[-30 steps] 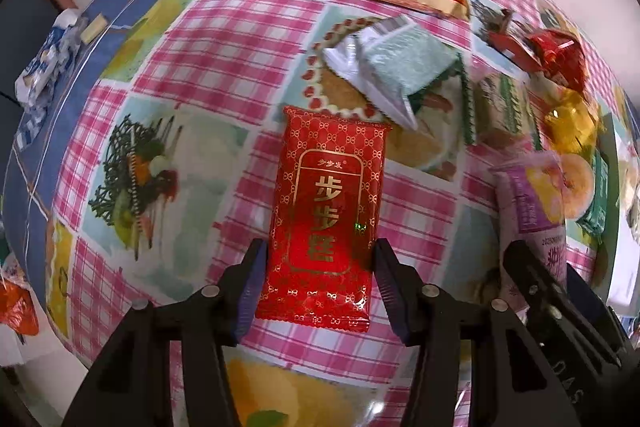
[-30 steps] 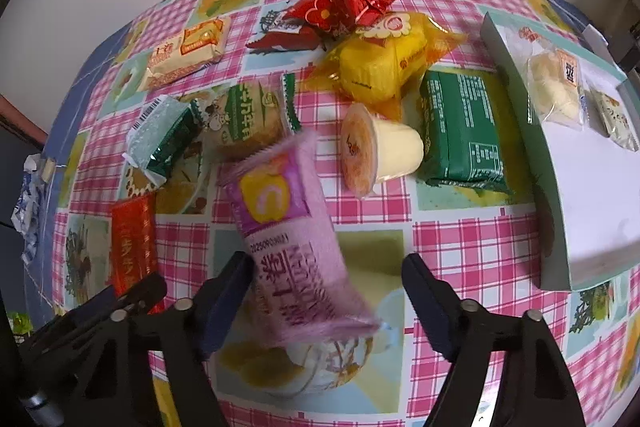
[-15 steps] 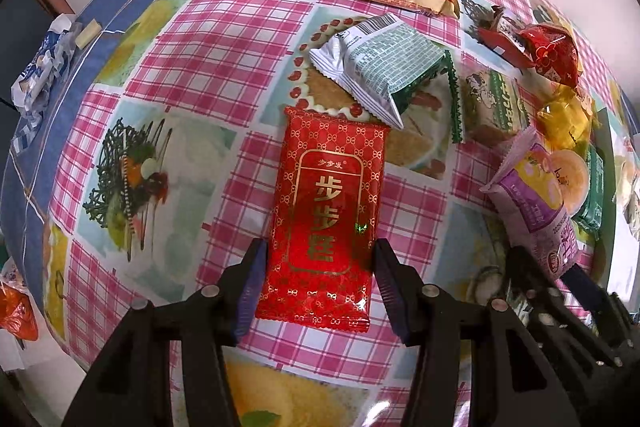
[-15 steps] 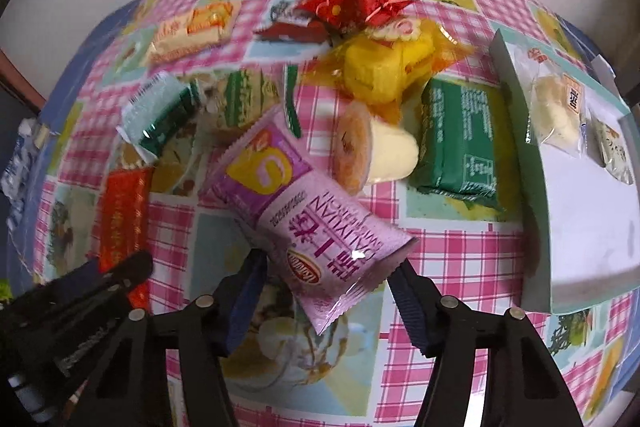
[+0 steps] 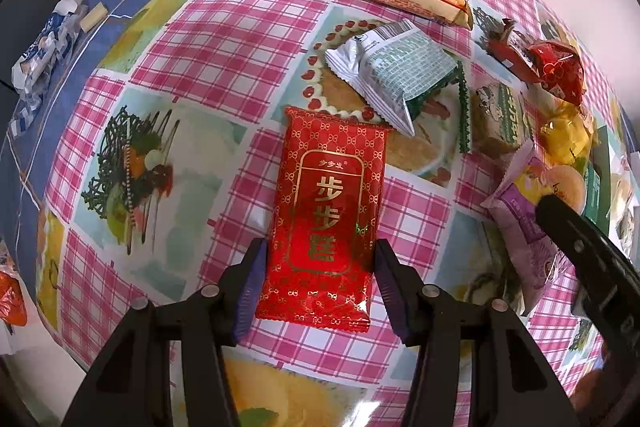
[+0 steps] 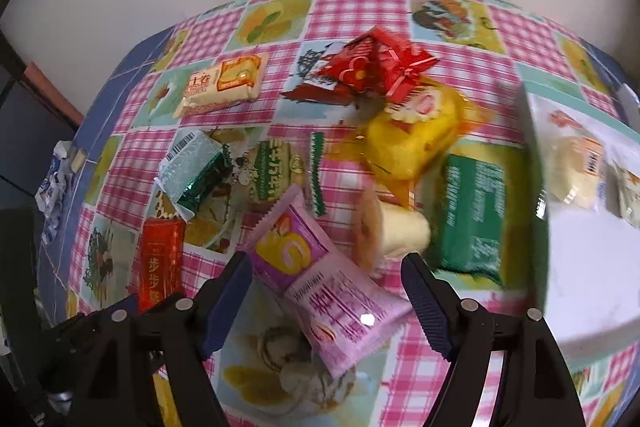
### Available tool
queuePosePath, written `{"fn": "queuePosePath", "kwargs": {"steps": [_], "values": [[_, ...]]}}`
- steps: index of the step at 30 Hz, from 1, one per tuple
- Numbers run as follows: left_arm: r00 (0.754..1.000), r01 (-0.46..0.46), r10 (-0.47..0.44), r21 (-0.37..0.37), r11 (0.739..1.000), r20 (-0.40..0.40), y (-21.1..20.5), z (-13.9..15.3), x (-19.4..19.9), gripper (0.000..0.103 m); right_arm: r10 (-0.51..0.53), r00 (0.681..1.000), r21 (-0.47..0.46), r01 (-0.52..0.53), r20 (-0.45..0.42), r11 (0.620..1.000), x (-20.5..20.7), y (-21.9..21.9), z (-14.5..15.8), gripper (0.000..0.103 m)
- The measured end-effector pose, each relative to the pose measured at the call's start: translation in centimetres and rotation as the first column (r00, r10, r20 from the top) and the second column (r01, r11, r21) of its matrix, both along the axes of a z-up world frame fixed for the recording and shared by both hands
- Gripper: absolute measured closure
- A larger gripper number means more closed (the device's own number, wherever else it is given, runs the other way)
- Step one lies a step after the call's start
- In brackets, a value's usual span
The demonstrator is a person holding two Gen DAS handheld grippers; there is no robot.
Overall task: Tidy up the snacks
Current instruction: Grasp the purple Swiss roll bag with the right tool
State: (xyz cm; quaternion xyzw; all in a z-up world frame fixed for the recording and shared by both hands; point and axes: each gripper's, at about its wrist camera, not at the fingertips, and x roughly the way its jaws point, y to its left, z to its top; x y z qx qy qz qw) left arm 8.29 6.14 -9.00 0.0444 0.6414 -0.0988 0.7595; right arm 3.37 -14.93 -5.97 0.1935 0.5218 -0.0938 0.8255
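A red packet with gold characters [image 5: 328,195] sits lengthwise in my left gripper [image 5: 318,255], whose blue pads press its long sides just above the checked tablecloth; the same red packet [image 6: 160,259] shows at lower left in the right wrist view. My right gripper [image 6: 326,263] is opening. A purple snack packet [image 6: 332,291] lies slantwise between its jaws, and neither pad presses on it. In the left wrist view the purple packet [image 5: 520,219] appears at the right, partly behind a black finger [image 5: 580,247] of the right gripper.
A white tray with a teal rim [image 6: 532,147] at the right holds two pale packets [image 6: 572,163]. Beyond lie a pudding cup [image 6: 392,231], a green packet [image 6: 472,215], a yellow cake [image 6: 412,139], a red gift-box packet [image 6: 376,67], a silver-green packet [image 6: 192,167] and a beige packet [image 6: 224,83].
The right jaws closed in, then spread wider, and the purple packet swung from lengthwise to slantwise between them. The left gripper still clasps the red packet as before.
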Motion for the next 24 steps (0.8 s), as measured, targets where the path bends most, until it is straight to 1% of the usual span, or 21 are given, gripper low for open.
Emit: {"fn": "queuePosePath", "kwargs": {"steps": [3, 6, 11, 12, 14, 17, 18, 19, 24], "values": [[1.000, -0.003, 0.003, -0.001, 1.000, -0.001, 0.1, -0.1, 0.1, 0.049, 0.005, 1.000, 0.023, -0.005, -0.010, 1.000, 0.7, 0.0, -0.8, 0.023], [1.000, -0.010, 0.009, -0.004, 1.000, -0.002, 0.2, 0.0, 0.1, 0.049, 0.013, 0.999, 0.054, -0.011, -0.043, 0.998, 0.6, 0.5, -1.6, 0.023], [1.000, -0.028, 0.028, -0.019, 0.999, -0.008, 0.6, 0.0, 0.3, 0.049, 0.032, 0.995, 0.029, -0.030, -0.099, 0.999, -0.2, 2.0, -2.3, 0.023], [1.000, -0.028, 0.028, -0.018, 0.999, -0.007, 0.6, 0.0, 0.3, 0.049, 0.043, 0.993, 0.016, -0.041, -0.107, 0.999, -0.2, 2.5, -2.5, 0.023], [1.000, -0.023, 0.023, 0.006, 1.000, 0.000, 0.6, 0.0, 0.2, 0.049, 0.045, 0.991, -0.045, -0.051, -0.128, 0.998, -0.1, 3.1, -2.6, 0.023], [1.000, -0.017, 0.017, 0.015, 1.000, 0.004, 0.4, 0.0, 0.1, 0.049, 0.058, 0.985, -0.127, -0.079, -0.165, 0.989, 0.2, 4.0, -3.3, 0.024], [1.000, -0.014, 0.014, 0.019, 1.000, 0.005, 0.3, 0.0, 0.1, 0.048, 0.060, 0.983, -0.140, -0.086, -0.175, 0.987, 0.2, 4.1, -3.6, 0.024], [1.000, -0.012, 0.012, 0.023, 1.000, 0.006, 0.2, 0.0, 0.0, 0.048, 0.062, 0.985, -0.149, -0.086, -0.161, 0.985, 0.1, 4.2, -3.6, 0.024], [1.000, -0.003, 0.003, 0.033, 0.999, 0.009, -0.2, -0.1, -0.1, 0.046, 0.051, 0.986, -0.146, -0.075, -0.157, 0.986, 0.3, 4.2, -3.8, 0.024]]}}
